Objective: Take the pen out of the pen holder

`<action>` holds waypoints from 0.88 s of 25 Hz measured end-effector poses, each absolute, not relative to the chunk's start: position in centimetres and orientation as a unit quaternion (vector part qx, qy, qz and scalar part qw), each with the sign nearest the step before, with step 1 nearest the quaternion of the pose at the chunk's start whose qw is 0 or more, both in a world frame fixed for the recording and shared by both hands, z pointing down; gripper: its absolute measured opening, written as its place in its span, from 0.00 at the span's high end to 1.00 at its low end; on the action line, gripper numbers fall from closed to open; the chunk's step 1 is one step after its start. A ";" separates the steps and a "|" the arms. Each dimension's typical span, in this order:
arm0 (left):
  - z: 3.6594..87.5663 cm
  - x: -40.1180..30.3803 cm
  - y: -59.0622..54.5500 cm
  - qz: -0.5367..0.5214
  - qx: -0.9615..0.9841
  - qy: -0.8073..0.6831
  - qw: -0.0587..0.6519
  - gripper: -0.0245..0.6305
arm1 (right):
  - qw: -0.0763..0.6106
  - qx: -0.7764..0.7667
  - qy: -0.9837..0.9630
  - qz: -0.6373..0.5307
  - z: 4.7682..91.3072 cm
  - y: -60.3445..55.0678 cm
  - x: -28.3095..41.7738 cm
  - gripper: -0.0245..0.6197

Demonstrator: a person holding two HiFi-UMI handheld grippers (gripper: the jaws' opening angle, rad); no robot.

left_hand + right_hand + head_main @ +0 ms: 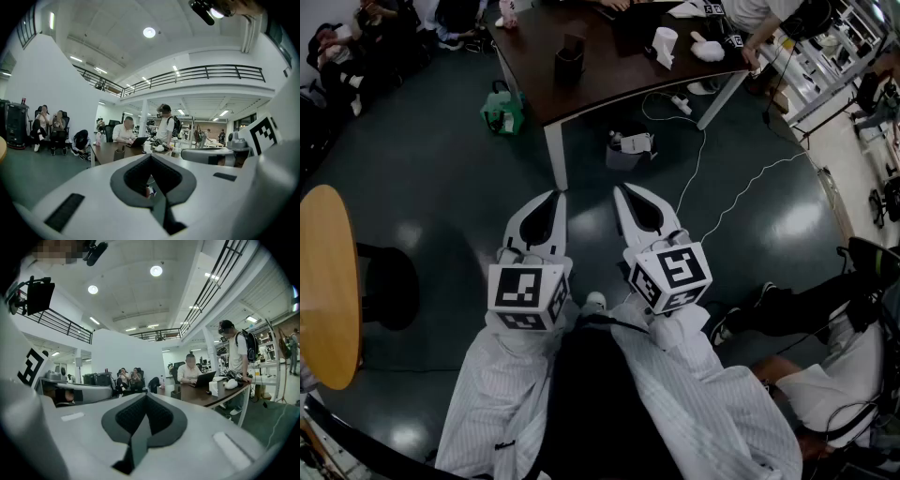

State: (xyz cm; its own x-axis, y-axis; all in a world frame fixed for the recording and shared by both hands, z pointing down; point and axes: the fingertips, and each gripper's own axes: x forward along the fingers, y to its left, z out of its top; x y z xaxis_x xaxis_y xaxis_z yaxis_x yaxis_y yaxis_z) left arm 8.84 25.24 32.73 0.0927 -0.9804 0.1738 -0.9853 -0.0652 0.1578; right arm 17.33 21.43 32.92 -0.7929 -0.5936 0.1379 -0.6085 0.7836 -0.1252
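The pen holder (569,64) is a dark cup on the brown table (609,80), far ahead of both grippers. It shows small in the left gripper view (119,153) and in the right gripper view (176,392). I cannot make out a pen in it at this distance. My left gripper (559,194) and right gripper (621,187) hang side by side over the dark floor, both pointing toward the table. Each has its jaws together at the tip, with nothing between them; the shut left gripper (151,155) and the shut right gripper (146,394) show in their own views.
A round wooden table (328,281) stands at the left. Near the table leg sit a green bag (502,111) and a bin (628,150); a white cable (741,187) trails over the floor. People sit and stand around the brown table, and someone's legs (806,309) reach in at the right.
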 end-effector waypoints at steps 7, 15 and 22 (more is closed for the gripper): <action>33.2 9.2 25.3 0.011 0.730 -0.673 0.119 0.96 | 0.049 0.324 -0.941 0.086 33.5 21.4 18.0 0.96; 33.0 9.7 25.2 0.011 0.728 -0.675 0.116 0.96 | 0.036 0.327 -0.939 0.096 33.3 21.3 18.7 0.96; 33.1 10.3 24.7 0.006 0.721 -0.684 0.114 0.96 | 0.037 0.310 -0.945 0.092 33.5 21.0 18.9 0.96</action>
State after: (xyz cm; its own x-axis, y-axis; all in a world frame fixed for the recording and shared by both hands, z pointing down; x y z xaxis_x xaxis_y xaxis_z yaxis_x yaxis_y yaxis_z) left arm 10.28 24.66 33.09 0.0644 -0.9843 0.1642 -0.9871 -0.0387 0.1553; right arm 18.91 20.98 33.49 -0.8046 -0.5800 0.1275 -0.5937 0.7903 -0.1515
